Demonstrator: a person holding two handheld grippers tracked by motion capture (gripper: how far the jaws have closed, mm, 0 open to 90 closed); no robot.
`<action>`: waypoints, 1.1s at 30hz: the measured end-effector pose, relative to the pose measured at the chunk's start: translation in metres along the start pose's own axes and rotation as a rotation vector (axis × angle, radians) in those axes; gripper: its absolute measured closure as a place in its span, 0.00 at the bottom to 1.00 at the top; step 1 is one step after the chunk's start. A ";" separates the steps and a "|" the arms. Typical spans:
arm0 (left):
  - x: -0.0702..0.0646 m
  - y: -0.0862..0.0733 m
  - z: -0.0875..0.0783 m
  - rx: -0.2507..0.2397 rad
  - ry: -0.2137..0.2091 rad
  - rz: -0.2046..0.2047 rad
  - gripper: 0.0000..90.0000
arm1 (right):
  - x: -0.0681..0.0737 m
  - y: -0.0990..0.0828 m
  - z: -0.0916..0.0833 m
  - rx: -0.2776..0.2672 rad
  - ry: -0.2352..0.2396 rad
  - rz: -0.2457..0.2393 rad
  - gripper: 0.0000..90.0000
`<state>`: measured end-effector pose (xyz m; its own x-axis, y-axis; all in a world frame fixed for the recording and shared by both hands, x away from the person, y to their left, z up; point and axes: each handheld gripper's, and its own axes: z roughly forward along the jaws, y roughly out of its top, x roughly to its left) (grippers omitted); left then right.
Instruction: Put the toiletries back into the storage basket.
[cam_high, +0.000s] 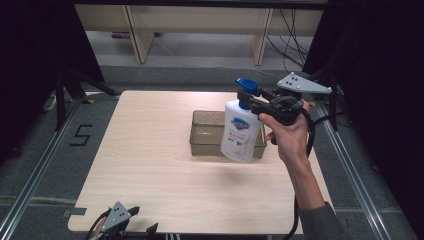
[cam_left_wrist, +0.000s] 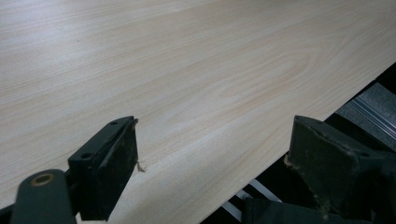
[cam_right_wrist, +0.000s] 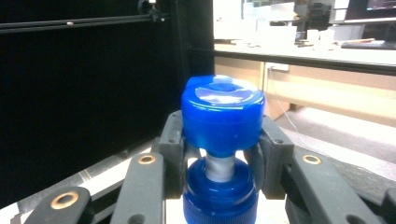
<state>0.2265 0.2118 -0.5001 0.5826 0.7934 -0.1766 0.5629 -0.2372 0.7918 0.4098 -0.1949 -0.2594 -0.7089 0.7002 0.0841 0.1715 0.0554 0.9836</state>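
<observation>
A: Start near. What sits at the table's front edge?

B: The left gripper (cam_high: 131, 216), at about seven o'clock on the table (cam_high: 150, 165). In its own view the jaws stand wide apart over bare wood, with nothing between them.

A: And farther in?

B: The right hand (cam_high: 290, 134) comes in from five o'clock and carries the right gripper (cam_high: 250, 100) at about two o'clock from the table's middle. Its jaws are closed on the neck of the bottle (cam_high: 241, 131), just under the blue cap (cam_high: 246, 86).

A: How is that seen up close?

B: In the right gripper view the pads (cam_right_wrist: 173, 150) press either side of the white neck, with the cap (cam_right_wrist: 222, 116) above them.

A: Where is the bottle?

B: It hangs tilted, cap toward twelve, over the near right part of the tray (cam_high: 206, 131). I cannot tell whether it touches the tray.
</observation>
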 end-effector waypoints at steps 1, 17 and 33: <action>0.000 0.000 0.000 0.000 0.000 0.000 0.17 | -0.002 0.001 0.000 0.000 -0.005 0.006 0.69; 0.002 0.000 0.000 0.000 0.000 0.004 0.17 | -0.035 0.011 0.005 -0.008 -0.096 0.024 0.69; 0.000 0.000 0.000 -0.002 0.001 -0.001 0.17 | -0.064 0.002 0.021 0.014 -0.180 0.041 0.69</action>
<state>0.2264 0.2116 -0.5004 0.5815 0.7941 -0.1767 0.5624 -0.2354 0.7927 0.4702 -0.2247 -0.2661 -0.5678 0.8179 0.0935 0.2084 0.0330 0.9775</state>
